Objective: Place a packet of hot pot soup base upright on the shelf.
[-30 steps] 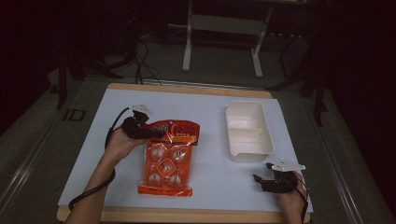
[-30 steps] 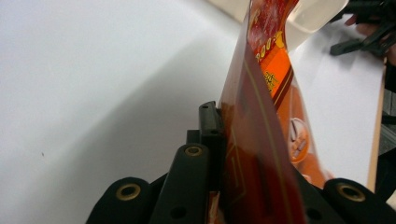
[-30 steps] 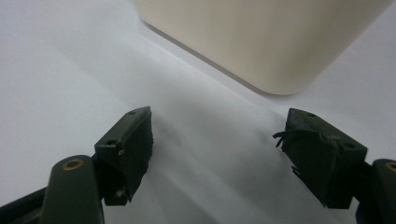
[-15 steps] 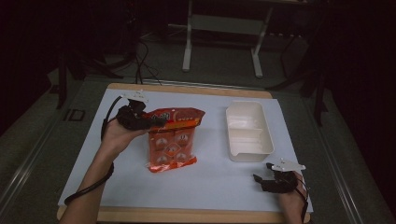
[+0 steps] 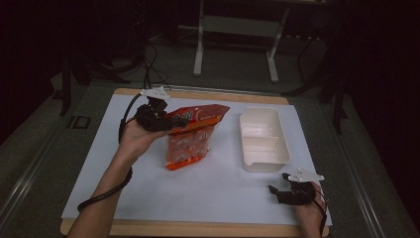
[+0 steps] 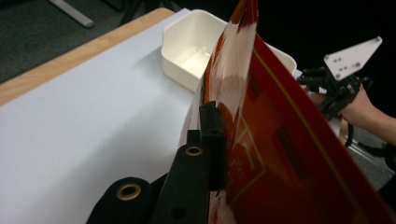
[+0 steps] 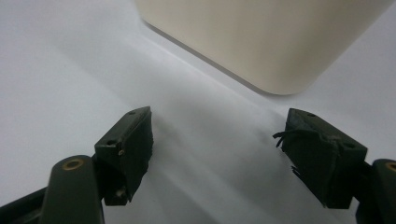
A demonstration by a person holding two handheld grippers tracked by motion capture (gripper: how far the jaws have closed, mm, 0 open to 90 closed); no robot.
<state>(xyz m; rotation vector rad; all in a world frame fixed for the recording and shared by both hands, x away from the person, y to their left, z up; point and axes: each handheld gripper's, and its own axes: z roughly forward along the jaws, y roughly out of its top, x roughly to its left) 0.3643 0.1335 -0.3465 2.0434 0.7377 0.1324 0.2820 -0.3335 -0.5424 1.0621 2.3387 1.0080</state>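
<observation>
Item: orange snack bag, lifted off the white mat, left of the cream tray. My left gripper pinches its top edge. My right gripper, jaws spread, rests below the tray.

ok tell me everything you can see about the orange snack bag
The orange snack bag is a glossy red-orange plastic pouch with white lettering near its top and pale round shapes printed lower down. It looks sealed. The left gripper is shut on its upper left edge, holding it lifted and tilted, so it hangs with its bottom edge close to the white mat; whether it touches there is unclear. It sits left of the cream tray, apart from it.
</observation>
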